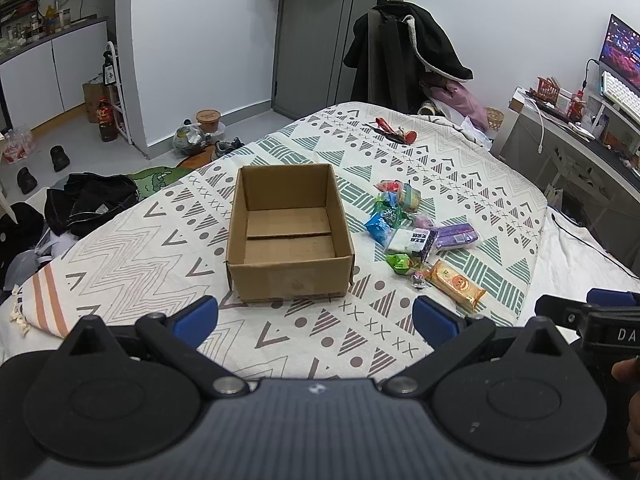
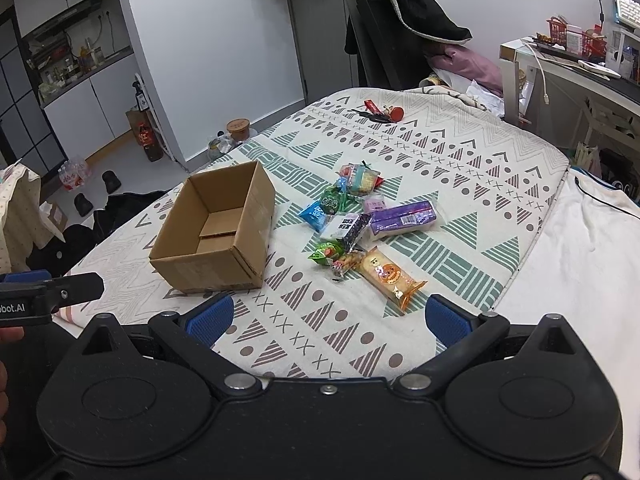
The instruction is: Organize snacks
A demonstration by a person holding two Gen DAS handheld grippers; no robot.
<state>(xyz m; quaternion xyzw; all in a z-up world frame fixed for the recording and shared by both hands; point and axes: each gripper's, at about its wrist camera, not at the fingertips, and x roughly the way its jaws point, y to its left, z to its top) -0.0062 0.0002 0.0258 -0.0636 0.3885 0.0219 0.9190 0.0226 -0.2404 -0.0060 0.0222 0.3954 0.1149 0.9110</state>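
Hovering w/ both: my left gripper (image 1: 316, 320) and right gripper (image 2: 328, 320) spread wide, nothing held. Cardboard box (image 1: 290, 232) sits bare on bed (image 1: 120, 240), snacks (image 2: 360, 224) piled just beside it. Judging step one: right goes for orange pack (image 2: 390, 276), nearest.

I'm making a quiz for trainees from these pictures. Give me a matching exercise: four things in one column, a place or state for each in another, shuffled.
1. box
2. orange packet
3. purple packet
4. left gripper

a. open, holding nothing
b. empty, left of the snacks
c. snack nearest the grippers
d. right edge of the pile

Pairs: 1-b, 2-c, 3-d, 4-a
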